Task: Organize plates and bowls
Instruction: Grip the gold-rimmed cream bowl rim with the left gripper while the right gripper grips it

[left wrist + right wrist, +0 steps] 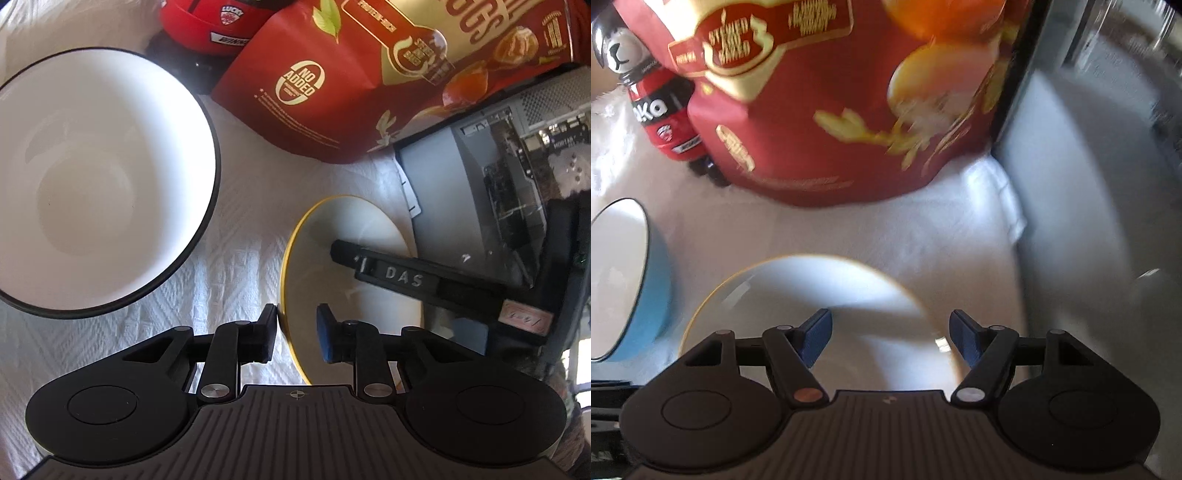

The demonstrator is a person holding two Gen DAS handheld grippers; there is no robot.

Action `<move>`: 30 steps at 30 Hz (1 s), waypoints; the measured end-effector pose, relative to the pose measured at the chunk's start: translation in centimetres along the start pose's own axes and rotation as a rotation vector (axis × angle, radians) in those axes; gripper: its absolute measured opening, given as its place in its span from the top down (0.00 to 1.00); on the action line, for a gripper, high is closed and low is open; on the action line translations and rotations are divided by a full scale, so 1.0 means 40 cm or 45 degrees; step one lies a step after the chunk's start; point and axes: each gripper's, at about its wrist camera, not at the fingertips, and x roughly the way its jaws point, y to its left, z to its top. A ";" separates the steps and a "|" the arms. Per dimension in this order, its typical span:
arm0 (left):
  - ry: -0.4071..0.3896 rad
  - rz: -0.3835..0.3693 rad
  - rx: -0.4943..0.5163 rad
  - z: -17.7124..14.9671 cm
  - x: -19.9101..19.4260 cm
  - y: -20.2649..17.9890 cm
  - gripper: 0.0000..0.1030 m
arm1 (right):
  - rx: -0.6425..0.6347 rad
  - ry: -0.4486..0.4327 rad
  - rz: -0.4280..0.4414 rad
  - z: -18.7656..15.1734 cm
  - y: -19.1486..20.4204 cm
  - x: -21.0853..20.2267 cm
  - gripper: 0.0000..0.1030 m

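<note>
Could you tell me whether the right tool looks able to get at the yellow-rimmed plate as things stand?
Probably yes: the right tool hangs open right over the yellow-rimmed plate, with nothing between them. The left tool straddles its rim.

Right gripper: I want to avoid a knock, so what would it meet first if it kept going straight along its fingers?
Most likely the yellow-rimmed plate, which lies under and just ahead of the open right gripper. The red snack bag stands farther on. Depth is uncertain in this blurred view.
</note>
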 end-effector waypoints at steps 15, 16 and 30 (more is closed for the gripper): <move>0.058 0.138 0.018 -0.105 -0.170 0.063 0.74 | -0.012 0.020 0.279 -0.055 0.089 -0.082 0.31; 0.058 0.149 0.009 -0.114 -0.183 0.073 0.74 | -0.023 0.025 0.289 -0.064 0.104 -0.083 0.31; 0.017 0.170 -0.094 -0.139 -0.227 0.158 0.75 | -0.149 0.027 0.392 -0.113 0.239 -0.091 0.27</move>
